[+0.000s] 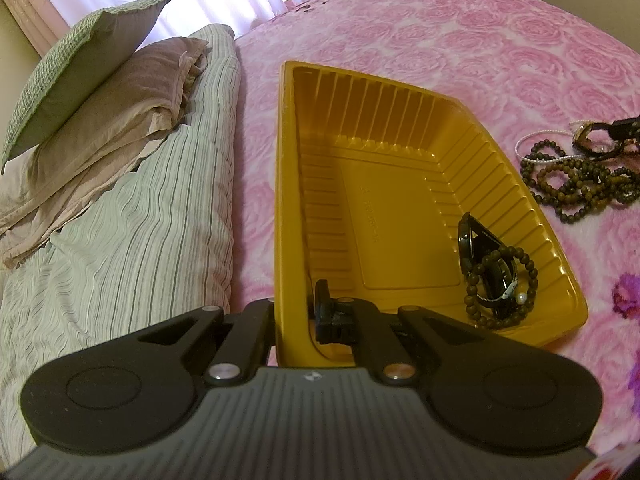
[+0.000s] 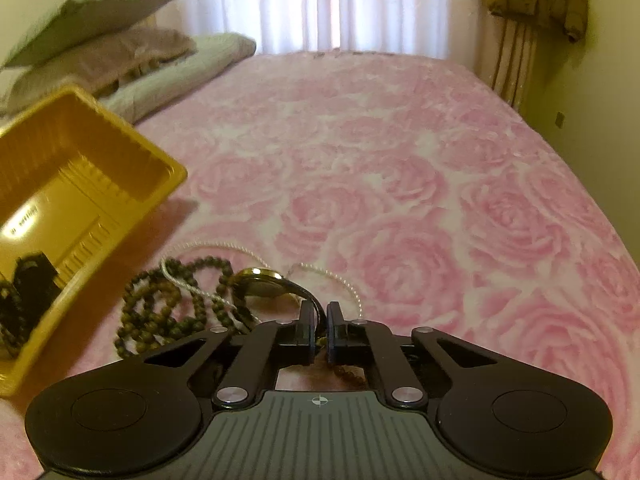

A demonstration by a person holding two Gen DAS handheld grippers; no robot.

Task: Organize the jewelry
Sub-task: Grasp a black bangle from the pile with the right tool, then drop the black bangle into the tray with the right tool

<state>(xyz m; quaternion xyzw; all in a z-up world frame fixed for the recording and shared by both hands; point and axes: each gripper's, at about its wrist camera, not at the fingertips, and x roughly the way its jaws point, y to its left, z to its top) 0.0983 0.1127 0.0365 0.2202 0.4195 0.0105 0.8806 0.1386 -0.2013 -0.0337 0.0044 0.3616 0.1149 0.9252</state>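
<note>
The yellow tray (image 1: 400, 208) is taken as landmark. Left of it, pillows (image 1: 100, 92) are stacked; its near left rim is pinched by the left gripper (image 1: 294, 316), jaws closed on the wall. A watch and bead bracelet (image 1: 496, 276) lie inside, seen clearly only from the left wrist. Right of the tray, open bedspread (image 2: 440, 184) is spread wide. There the right gripper (image 2: 319, 320) is clamped on the strap of a gold watch (image 2: 260, 284) amid loose beads (image 2: 168, 308).

Beads (image 1: 576, 184) right of tray (image 1: 400, 120), on bedspread (image 1: 480, 40)
</note>
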